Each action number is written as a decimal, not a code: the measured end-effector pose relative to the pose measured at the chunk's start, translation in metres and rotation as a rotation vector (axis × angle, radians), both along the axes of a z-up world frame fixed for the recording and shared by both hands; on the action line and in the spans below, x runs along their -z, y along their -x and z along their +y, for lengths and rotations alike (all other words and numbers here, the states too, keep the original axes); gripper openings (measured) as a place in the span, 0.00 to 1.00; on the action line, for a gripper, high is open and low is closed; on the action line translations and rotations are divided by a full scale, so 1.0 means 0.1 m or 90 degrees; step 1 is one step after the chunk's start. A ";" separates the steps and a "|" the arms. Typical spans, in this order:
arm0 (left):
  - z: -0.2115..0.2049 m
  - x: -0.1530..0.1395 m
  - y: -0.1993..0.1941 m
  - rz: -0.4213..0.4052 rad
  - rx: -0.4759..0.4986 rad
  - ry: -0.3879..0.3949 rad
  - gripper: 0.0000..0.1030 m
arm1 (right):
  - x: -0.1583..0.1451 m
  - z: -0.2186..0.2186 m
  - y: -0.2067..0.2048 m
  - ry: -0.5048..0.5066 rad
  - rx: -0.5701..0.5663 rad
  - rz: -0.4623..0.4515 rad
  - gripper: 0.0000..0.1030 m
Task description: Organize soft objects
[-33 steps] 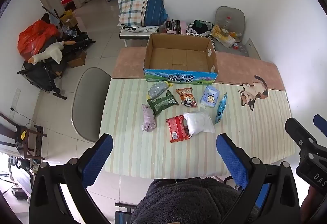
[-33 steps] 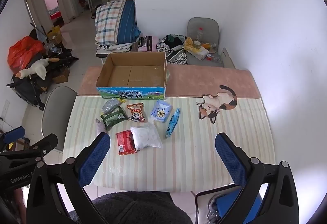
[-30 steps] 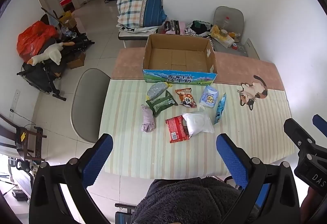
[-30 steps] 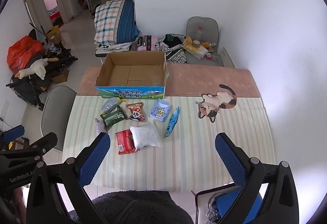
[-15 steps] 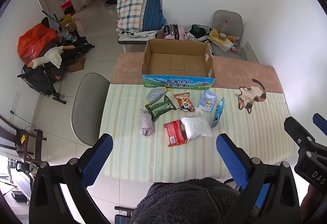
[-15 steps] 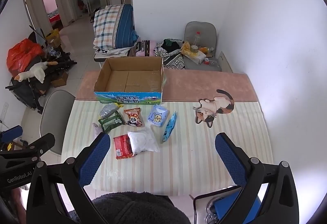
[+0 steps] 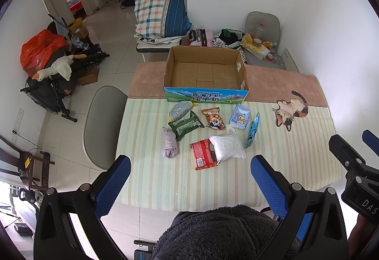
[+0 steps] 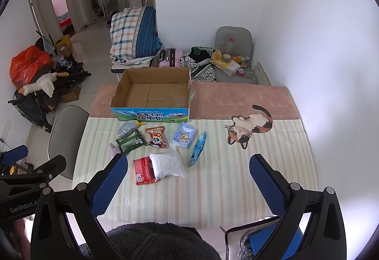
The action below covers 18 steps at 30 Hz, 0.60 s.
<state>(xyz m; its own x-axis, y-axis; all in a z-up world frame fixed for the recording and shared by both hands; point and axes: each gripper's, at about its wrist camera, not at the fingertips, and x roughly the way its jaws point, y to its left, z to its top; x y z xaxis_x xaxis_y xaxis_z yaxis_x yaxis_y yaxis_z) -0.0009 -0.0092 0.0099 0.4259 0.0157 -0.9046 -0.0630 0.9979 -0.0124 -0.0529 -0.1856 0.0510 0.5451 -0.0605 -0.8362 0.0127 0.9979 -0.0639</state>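
An open cardboard box (image 7: 205, 75) (image 8: 151, 96) stands empty at the far side of the striped table (image 7: 151, 179). In front of it lie several soft packs: a white pouch (image 7: 227, 146) (image 8: 167, 164), a red packet (image 7: 204, 157) (image 8: 143, 170), a green pack (image 7: 184, 125), a panda snack bag (image 7: 214, 118), a pale blue tissue pack (image 7: 239, 116), a blue sachet (image 7: 252, 130), a grey pouch (image 7: 179, 110) and a lilac cloth roll (image 7: 170, 146). My left gripper (image 7: 189, 185) and right gripper (image 8: 188, 185) are both open, empty, high above the table's near edge.
A cat-shaped mat (image 7: 290, 111) lies at the table's right. A grey chair (image 7: 101, 127) stands at its left side. Beyond the table are a bench with a plaid pillow (image 7: 161, 15), another chair with clutter (image 7: 260, 42) and a heap of bags (image 7: 42, 51).
Both grippers have risen and drawn back, so the table and box look smaller and lower in view. Nothing on the table has moved.
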 end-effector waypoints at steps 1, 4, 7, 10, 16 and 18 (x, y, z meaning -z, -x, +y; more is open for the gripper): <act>0.01 0.00 0.00 0.000 0.000 0.001 1.00 | -0.01 0.00 0.00 0.001 0.000 0.000 1.00; 0.01 0.00 0.02 0.001 0.000 0.004 1.00 | 0.00 -0.01 0.03 0.003 0.000 -0.005 1.00; 0.01 0.00 0.03 0.001 0.000 0.003 1.00 | -0.01 -0.02 0.03 0.006 -0.002 -0.008 1.00; 0.01 -0.01 0.04 -0.003 0.000 0.003 1.00 | -0.02 -0.01 0.02 0.004 -0.002 -0.007 1.00; 0.02 -0.02 0.04 -0.007 -0.001 0.004 1.00 | -0.06 -0.01 0.03 0.001 -0.006 -0.013 1.00; 0.02 -0.02 0.04 -0.007 0.000 0.004 1.00 | -0.07 -0.01 0.02 0.001 -0.004 -0.013 1.00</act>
